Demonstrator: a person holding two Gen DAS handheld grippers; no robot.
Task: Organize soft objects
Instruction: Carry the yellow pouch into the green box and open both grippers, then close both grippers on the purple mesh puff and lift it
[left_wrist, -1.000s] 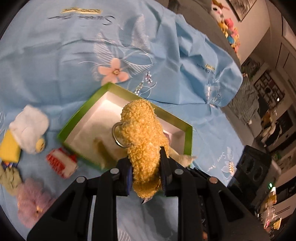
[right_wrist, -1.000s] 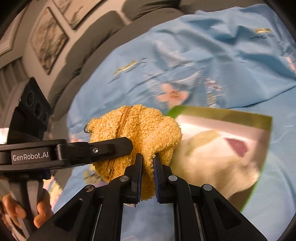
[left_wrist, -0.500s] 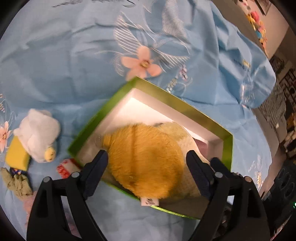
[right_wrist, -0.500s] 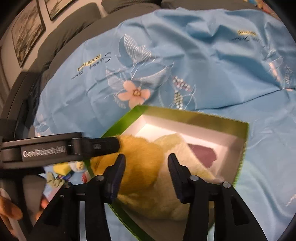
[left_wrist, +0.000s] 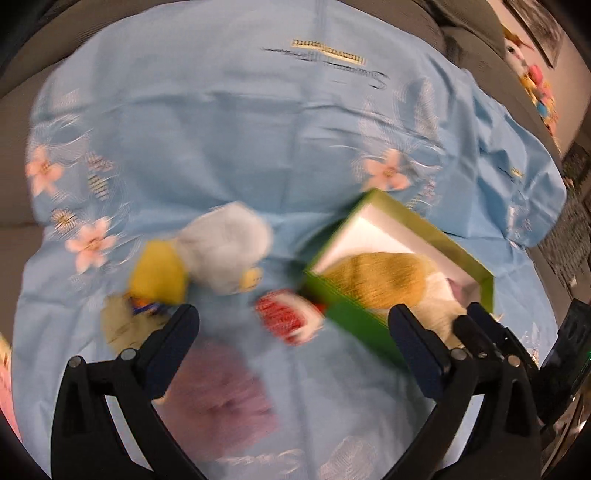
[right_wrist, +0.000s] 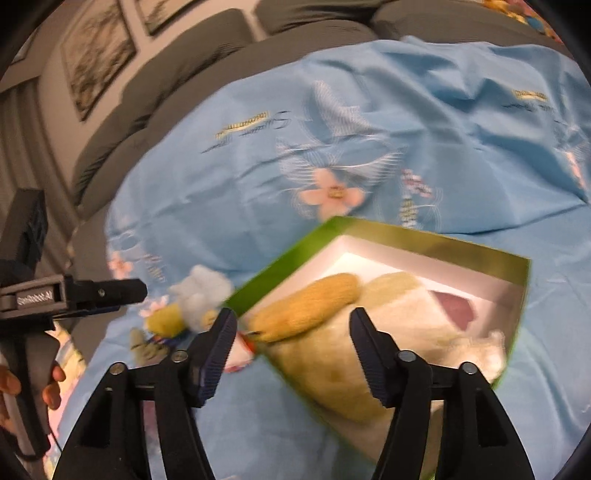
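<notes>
Left tongs (left_wrist: 291, 330) spreading wide, nothing between the pads, hovering over the blue cloth (left_wrist: 236, 147). Just ahead of them: white plush (left_wrist: 225, 247) with a yellow piece (left_wrist: 159, 275), red-and-white toy (left_wrist: 286, 317) right between the tips, purple fluffy thing (left_wrist: 221, 398) (blurred) underneath. Off beyond the right-hand finger, green box (left_wrist: 354, 321), yellow fuzzy pouch (left_wrist: 380, 280) lying inside on a cream plush (right_wrist: 399, 317). Right tongs (right_wrist: 291, 347) also opening, empty, poised at the box's near corner, pouch straight ahead of the gap, not touched.
</notes>
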